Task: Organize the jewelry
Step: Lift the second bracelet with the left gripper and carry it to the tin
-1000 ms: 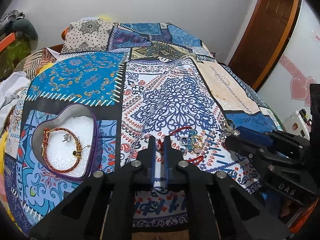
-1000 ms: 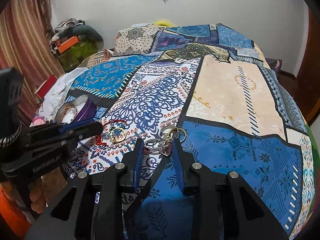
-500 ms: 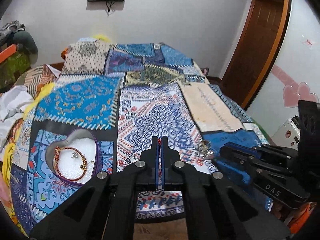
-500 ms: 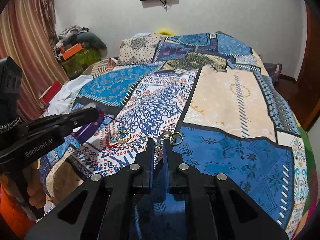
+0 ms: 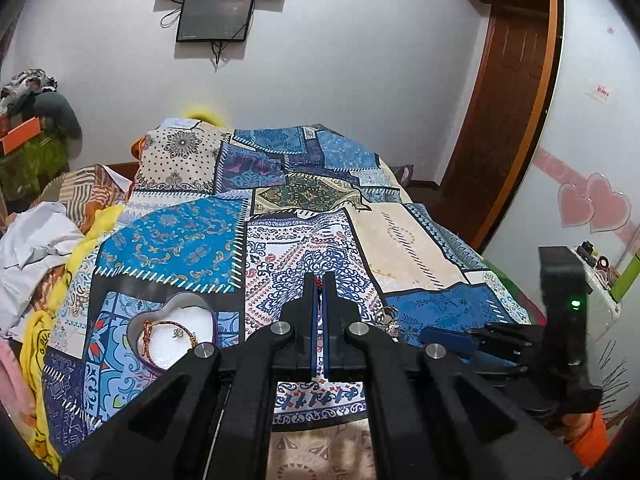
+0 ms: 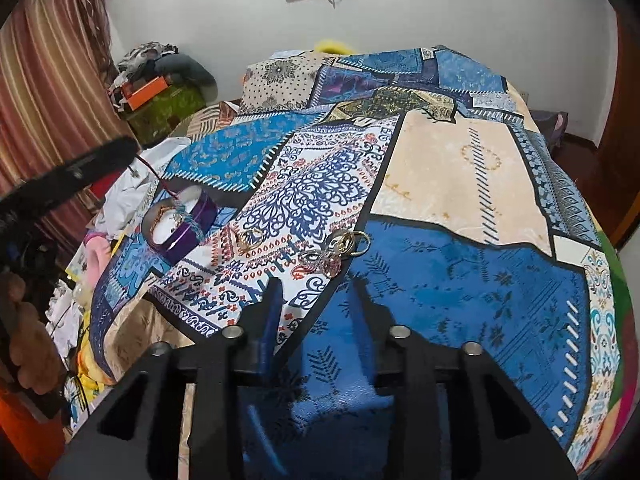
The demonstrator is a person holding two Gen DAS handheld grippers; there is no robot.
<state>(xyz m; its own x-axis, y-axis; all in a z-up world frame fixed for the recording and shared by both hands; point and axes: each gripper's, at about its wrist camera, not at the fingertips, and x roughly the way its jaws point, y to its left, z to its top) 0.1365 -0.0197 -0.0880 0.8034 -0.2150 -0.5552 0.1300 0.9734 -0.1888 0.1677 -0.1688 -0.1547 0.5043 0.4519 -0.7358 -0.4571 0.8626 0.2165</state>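
My left gripper [image 5: 319, 280] is shut on a red cord bracelet [image 5: 319, 281]; in the right wrist view the cord [image 6: 160, 178] hangs from it over the purple heart-shaped box [image 6: 188, 216]. The box [image 5: 176, 304] has a white lining and holds a brown braided bracelet [image 5: 160, 326]. My right gripper [image 6: 316, 286] is open and empty, just short of a cluster of silver and gold rings [image 6: 336, 250] on the bedspread; the cluster also shows in the left wrist view [image 5: 387, 317]. A gold ring pair [image 6: 250, 237] lies left of the cluster.
The patchwork bedspread [image 6: 460, 160] covers the whole bed. Clothes and white fabric [image 5: 36, 236] pile at the left edge. A wooden door [image 5: 508, 120] stands at the right. The right gripper body [image 5: 520, 344] is at the left view's lower right.
My left gripper has lifted the red cord off the bedspread and carried it left over the box. My right gripper has opened and drawn back from the ring cluster.
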